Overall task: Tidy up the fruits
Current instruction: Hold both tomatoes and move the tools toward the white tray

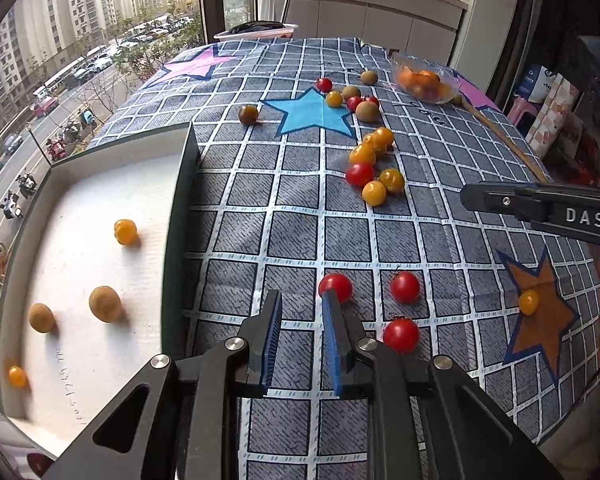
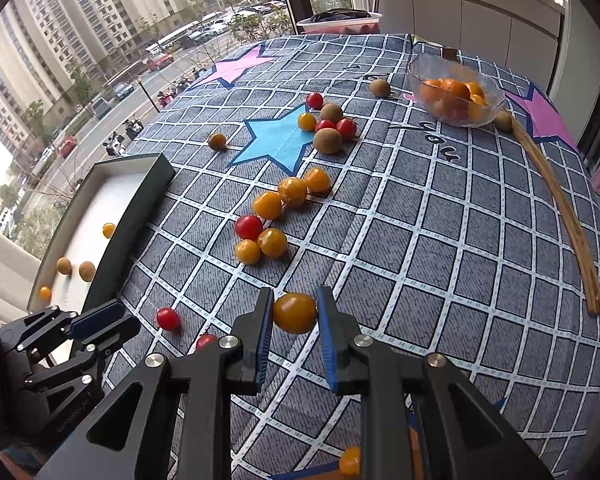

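Red and yellow cherry tomatoes and brown longans lie scattered on the checked tablecloth. My right gripper is shut on a yellow cherry tomato and holds it above the cloth. My left gripper is open and empty above the cloth, its right fingertip just in front of a red tomato. Two more red tomatoes lie to its right. A white box with dark walls at the left holds two yellow tomatoes and two longans. A glass bowl at the far right holds orange fruit.
A cluster of yellow and red tomatoes lies mid-table. More fruit sits by the blue star. A bamboo stick lies along the right side. A lone yellow tomato rests on the orange star. The window is behind the box.
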Tool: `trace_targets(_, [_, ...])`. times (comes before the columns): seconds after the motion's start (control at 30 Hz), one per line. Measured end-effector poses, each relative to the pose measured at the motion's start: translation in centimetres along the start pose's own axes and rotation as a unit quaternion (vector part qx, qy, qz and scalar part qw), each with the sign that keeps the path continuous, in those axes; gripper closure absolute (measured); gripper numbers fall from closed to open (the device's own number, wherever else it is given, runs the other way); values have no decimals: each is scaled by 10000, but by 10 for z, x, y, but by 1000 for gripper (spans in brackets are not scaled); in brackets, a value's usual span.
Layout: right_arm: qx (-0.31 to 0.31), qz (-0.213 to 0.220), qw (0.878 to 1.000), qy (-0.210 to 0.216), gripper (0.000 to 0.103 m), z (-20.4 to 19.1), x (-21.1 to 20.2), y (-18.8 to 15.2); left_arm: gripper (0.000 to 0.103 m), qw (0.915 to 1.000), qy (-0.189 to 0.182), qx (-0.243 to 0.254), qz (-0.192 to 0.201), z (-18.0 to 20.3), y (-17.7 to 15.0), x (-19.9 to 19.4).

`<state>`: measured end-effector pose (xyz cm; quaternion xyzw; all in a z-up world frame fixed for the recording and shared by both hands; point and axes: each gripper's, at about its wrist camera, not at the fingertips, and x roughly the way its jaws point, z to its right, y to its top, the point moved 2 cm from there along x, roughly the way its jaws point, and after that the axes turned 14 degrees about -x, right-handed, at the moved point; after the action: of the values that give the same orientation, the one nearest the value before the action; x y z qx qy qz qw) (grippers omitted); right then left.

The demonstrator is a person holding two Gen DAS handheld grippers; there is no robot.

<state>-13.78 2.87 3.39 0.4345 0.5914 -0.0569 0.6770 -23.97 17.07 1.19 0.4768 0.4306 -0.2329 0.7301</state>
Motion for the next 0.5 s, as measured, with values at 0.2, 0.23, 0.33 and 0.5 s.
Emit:
trace_targets(0.2, [60, 10, 10000, -2, 79, 4, -6, -6, 80, 9999, -151, -61, 14, 5, 0, 8])
trace_targets(0.23, [68, 12, 10000, 3, 79, 5, -6, -7, 80, 9999, -150, -72, 5, 5, 0, 7])
trace_targets(0.33, [98, 32, 9999, 16, 79, 6, -7, -8, 17, 9996, -182, -162, 165, 2, 1, 1])
trace_targets(0.5, [101, 24, 9999, 37, 79, 6, -6, -8, 12, 9987, -28, -163, 491, 2, 8, -5])
